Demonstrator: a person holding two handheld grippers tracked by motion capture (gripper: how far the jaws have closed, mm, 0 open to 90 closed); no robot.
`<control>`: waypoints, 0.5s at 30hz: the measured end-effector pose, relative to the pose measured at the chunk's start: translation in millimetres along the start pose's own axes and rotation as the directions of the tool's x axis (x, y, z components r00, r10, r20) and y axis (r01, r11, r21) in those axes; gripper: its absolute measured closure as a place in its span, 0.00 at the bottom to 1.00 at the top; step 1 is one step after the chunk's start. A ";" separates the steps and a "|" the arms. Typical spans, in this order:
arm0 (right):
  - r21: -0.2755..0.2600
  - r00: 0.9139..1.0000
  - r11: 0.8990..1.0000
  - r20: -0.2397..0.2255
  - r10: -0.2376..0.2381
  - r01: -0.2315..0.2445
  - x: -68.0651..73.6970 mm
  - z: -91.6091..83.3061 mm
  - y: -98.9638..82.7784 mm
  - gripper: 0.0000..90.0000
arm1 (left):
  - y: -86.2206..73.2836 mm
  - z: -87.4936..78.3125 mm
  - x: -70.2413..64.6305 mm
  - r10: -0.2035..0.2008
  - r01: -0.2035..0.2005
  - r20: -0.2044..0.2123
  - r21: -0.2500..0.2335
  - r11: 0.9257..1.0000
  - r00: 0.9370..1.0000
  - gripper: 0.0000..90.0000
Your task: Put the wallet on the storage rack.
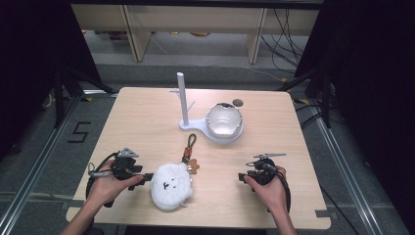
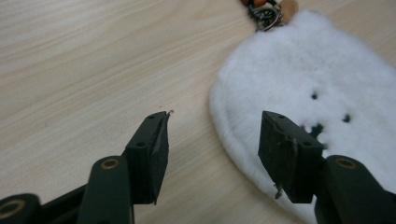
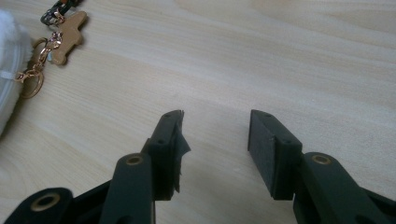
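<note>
Here the wooden table (image 1: 147, 122) is the biggest thing, light in colour, with dark floor around it. Toward its far side stands a white stand (image 1: 183, 100), an upright post with small pegs on a flat base, and on the right part of that base sits a shiny silver bowl (image 1: 224, 120). Near the front edge lies the white plush toy (image 1: 169, 186), round and fluffy, with small black marks for a face; from its top a strap with a keyring and a small tan charm (image 1: 194, 166) goes toward the stand. The left gripper (image 1: 147, 180) is just beside the toy on its left; in the left gripper view its jaws are spread, one over the bare wood and one over the edge of the fur, and they do not pinch it. The right gripper (image 1: 241, 177) rests well apart, on the right, its jaws spread above bare wood, holding nothing
</note>
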State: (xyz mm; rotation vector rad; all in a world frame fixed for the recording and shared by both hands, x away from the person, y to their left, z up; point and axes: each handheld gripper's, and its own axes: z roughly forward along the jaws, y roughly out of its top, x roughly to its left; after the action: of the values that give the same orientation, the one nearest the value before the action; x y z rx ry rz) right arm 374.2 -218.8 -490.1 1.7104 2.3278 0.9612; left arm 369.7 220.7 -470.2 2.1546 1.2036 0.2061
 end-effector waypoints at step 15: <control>0.025 1.000 1.000 0.004 -0.014 0.014 -1.6 -4.4 5.5 0.60 | 25.8 18.3 -3.9 0.012 -0.027 0.082 0.180 0.983 0.997 0.40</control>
State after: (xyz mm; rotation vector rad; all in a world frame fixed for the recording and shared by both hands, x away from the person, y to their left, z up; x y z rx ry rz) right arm 377.4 -221.2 -484.1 1.7013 2.3559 0.9291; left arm 393.5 199.6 -468.0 2.3085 1.1949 0.0173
